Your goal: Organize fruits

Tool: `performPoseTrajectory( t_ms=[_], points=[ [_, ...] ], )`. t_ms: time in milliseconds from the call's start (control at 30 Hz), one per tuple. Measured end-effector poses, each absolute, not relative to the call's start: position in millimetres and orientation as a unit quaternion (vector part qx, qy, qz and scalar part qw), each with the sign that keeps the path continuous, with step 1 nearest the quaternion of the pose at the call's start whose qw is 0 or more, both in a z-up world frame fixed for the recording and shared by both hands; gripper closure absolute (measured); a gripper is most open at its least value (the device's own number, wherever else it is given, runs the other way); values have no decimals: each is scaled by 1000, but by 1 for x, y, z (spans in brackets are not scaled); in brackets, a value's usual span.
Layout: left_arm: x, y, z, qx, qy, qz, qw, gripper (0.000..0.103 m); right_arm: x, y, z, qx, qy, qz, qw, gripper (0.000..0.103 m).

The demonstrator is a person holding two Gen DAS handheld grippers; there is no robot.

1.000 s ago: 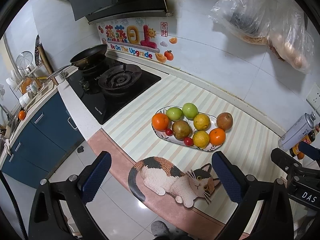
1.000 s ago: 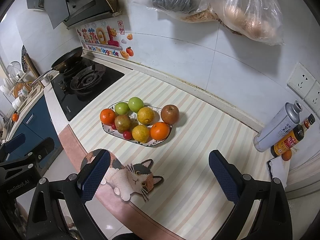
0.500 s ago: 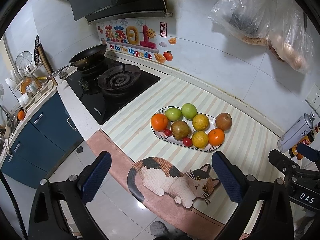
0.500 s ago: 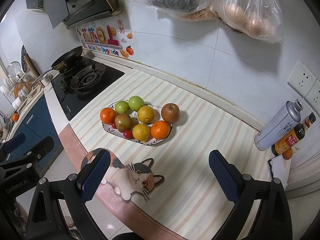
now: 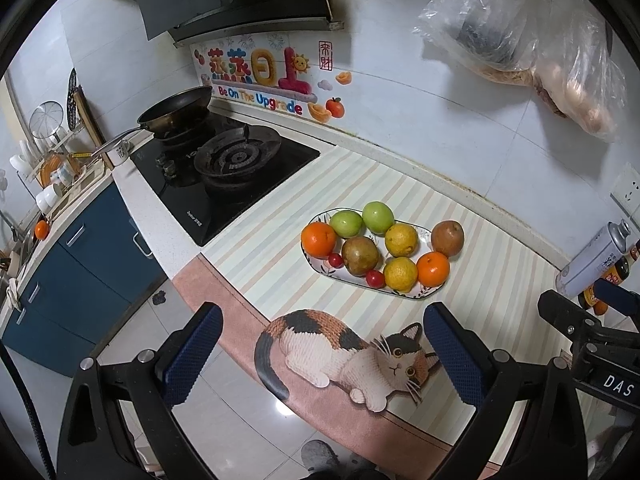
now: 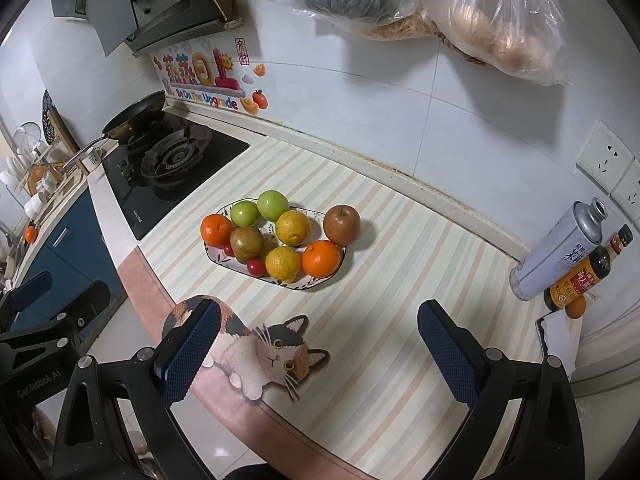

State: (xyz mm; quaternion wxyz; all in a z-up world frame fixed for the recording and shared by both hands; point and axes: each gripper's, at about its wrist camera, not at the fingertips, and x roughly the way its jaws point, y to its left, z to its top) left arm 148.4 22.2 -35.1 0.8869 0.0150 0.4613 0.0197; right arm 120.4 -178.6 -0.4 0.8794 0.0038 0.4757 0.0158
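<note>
A patterned oval plate (image 5: 425,291) (image 6: 308,285) on the striped mat holds two oranges, two green apples, two yellow citrus, a brownish pear and cherry tomatoes. A brown-red apple (image 5: 447,238) (image 6: 342,224) stands at the plate's far right end; I cannot tell if it is on the rim or the mat. My left gripper (image 5: 320,354) is open and empty, well short of the plate, over the counter edge. My right gripper (image 6: 316,354) is open and empty, above the mat in front of the plate.
A gas hob (image 5: 224,172) with a frying pan (image 5: 176,110) lies left of the mat. A spray can (image 6: 558,250) and a sauce bottle (image 6: 588,270) stand at the right by a small orange (image 6: 576,307). Plastic bags (image 6: 460,12) hang on the wall. A cat print (image 5: 352,354) marks the mat's front.
Both grippers have drifted slightly; the scene shifts a little in each view. Both stay open and empty. No fruit has moved.
</note>
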Motion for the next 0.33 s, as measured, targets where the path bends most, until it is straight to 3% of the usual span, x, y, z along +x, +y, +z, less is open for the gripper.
performPoseTrajectory(
  t_ms=[333],
  points=[
    [143, 21, -37, 19, 451, 22, 892, 0, 120, -178, 0, 6, 475, 18, 880, 2]
  ],
)
